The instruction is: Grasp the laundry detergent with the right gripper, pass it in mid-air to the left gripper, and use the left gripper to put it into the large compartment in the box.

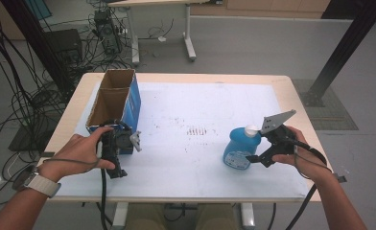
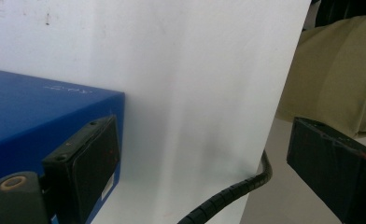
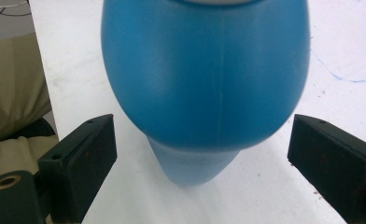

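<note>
- Table [image 1: 186, 79]: a light wooden top is covered by a white sheet [image 1: 195, 110], on which all the items are set.
- Box [image 1: 114, 103]: an open cardboard carton with blue outer walls is seen at the left of the sheet, its long axis running away from the person. In the left gripper view its blue wall [image 2: 36, 121] is seen just beside the left-hand jaw.
- Bottle [image 1: 241, 146]: a blue bottle with a white cap [image 1: 251, 129] is stood upright at the right of the sheet, well apart from the box. Its long axis is vertical.
- Right gripper [image 1: 254, 158]: the jaws are held wide, and in the right gripper view the bottle's rounded body [image 3: 204, 74] is seen centred ahead of them, with a gap at each pad. The bottle lies just to the left of this gripper in the high view; this hand is by far the nearer. A short advance toward the bottle is judged to be what a grasp across its body requires.
- Left gripper [image 1: 113, 158]: the jaws are spread wide beside the near end of the box, with nothing gripped between them; only the white sheet is seen in the gap.
</note>
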The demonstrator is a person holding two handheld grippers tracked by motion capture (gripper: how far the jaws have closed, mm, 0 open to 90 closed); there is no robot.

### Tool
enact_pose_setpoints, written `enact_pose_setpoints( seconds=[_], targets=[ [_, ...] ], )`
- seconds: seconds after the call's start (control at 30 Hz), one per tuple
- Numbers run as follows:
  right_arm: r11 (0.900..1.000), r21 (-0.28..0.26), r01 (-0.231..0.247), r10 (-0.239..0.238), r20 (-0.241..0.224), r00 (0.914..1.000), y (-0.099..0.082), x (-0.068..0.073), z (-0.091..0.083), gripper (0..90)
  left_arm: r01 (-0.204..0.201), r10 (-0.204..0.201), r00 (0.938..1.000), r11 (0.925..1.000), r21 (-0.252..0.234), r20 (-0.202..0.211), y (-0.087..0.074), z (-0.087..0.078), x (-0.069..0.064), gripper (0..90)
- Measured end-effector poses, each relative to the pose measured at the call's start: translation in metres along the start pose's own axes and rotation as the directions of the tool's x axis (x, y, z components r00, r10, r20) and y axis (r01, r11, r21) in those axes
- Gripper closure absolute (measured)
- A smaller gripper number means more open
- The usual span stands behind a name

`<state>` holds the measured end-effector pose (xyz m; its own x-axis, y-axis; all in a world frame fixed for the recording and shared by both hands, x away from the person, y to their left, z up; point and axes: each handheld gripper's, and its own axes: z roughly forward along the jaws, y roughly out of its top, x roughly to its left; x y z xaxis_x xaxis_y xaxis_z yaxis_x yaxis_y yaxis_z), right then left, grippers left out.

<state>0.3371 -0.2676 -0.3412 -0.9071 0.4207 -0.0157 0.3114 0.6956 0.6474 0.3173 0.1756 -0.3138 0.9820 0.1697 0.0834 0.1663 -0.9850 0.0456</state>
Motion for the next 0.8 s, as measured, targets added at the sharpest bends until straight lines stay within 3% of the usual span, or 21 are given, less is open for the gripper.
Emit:
enact_pose_setpoints(
  seconds=[0.8],
  targets=[
    [1.0, -0.003, -0.005, 0.005, -0.001, 1.0, -0.0019, 0.0002, 0.0012, 8.1, 0.001, -0.001, 1.0, 1.0, 0.004, -0.001, 0.0006, 0.0004, -0.0003, 10.0]
  ],
)
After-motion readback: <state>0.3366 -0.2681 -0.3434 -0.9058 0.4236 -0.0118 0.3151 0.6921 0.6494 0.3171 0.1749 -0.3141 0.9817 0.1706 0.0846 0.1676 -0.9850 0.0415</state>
